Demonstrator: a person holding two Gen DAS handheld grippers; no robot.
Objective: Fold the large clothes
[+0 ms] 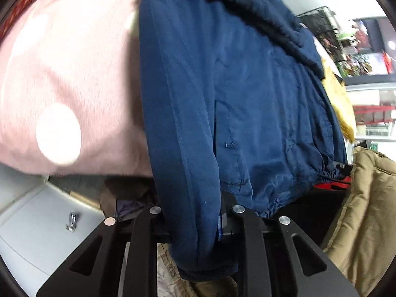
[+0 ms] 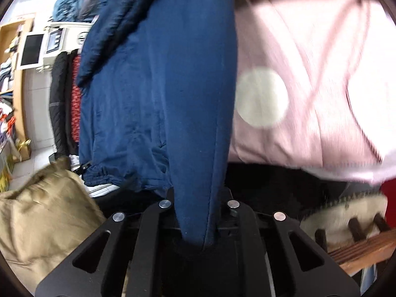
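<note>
Fold barely begun: the navy jacket [image 1: 247, 104] lies spread, unfolded, on the pink spotted cover [image 1: 69, 79], its cuffs at the near edge pinched tight, one in the left gripper [image 1: 198, 225], one in the right gripper [image 2: 198, 220]; all folds remain.

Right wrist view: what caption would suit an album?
Right gripper pinching a navy jacket's sleeve beside pink dotted bedding.

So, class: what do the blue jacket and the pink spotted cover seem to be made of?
Blue jacket: probably thin woven cotton or nylon, matt, with fine creases, stitched seams and a gathered hem. Pink spotted cover: looks like soft fleece, with a fuzzy, matt nap.
</note>
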